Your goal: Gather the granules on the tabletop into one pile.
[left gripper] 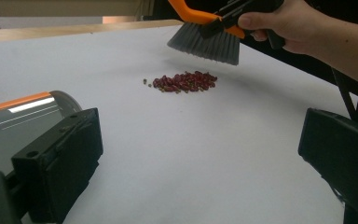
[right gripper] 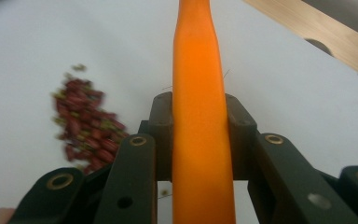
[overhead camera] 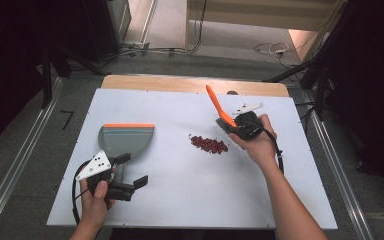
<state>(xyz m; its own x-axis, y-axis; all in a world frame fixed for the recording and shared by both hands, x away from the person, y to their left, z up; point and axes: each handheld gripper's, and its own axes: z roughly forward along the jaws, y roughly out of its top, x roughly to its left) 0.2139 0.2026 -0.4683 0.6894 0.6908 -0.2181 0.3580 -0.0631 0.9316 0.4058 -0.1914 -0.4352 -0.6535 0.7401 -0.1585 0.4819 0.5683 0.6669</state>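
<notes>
Your right gripper [overhead camera: 244, 127] has its fingers clenched on the brush [overhead camera: 219, 111], poised at 3 o'clock of the beans [overhead camera: 209, 144]. Left gripper [overhead camera: 130, 172], released, sits by the dustpan [overhead camera: 125, 140] at 9, ready to catch.

Table top [overhead camera: 180, 200]: smooth, matt white board; far edge bare pale wood.
Dustpan [overhead camera: 126, 141]: grey plastic with a slight sheen, orange lip.
Brush handle [right gripper: 198, 116]: smooth, glossy orange plastic.
Brush bristles [left gripper: 205, 44]: fine grey fibres, matt.
Beans [overhead camera: 209, 144]: small dark red pile, faintly shiny.
Right gripper [overhead camera: 237, 127] jaws: matt black plastic, brass-coloured rivets.
Left gripper [overhead camera: 132, 170] plate: flat pale grey, looks metal.
</notes>
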